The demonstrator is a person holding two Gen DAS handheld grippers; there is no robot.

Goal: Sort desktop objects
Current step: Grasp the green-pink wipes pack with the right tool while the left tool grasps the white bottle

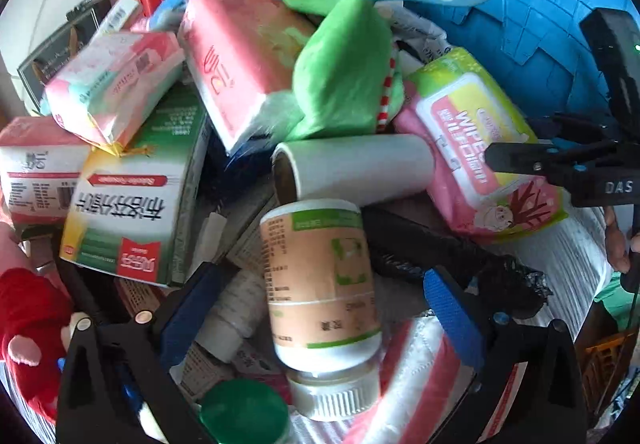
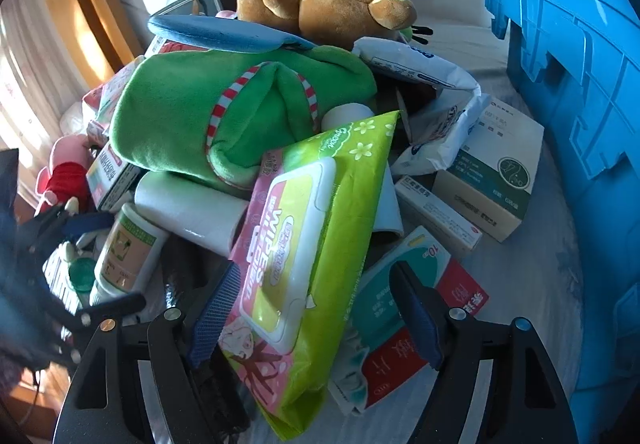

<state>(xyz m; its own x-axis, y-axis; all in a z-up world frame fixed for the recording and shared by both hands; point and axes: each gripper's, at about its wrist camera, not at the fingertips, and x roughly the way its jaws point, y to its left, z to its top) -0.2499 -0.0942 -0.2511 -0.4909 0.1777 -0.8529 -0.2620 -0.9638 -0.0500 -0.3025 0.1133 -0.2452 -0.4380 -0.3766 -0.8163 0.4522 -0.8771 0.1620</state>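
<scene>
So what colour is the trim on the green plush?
Red-and-white stripes on the green plush, clearest in the right wrist view.

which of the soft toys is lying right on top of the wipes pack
The green plush with red-and-white striped trim: it lies against the top of the wipes pack. The brown bear sits further back by the red case, and the pink-and-red toy at the pile's left edge.

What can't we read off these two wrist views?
- Left wrist: white pill bottle with tan label sits between the left gripper fingers; label text is motion-blurred, pad contact unclear.
- Right wrist: pink-and-green wipes pack stands between the right gripper fingers; it hides whatever lies beneath.
- Blue plastic crate: cut off by the frame edge, contents unseen.
</scene>
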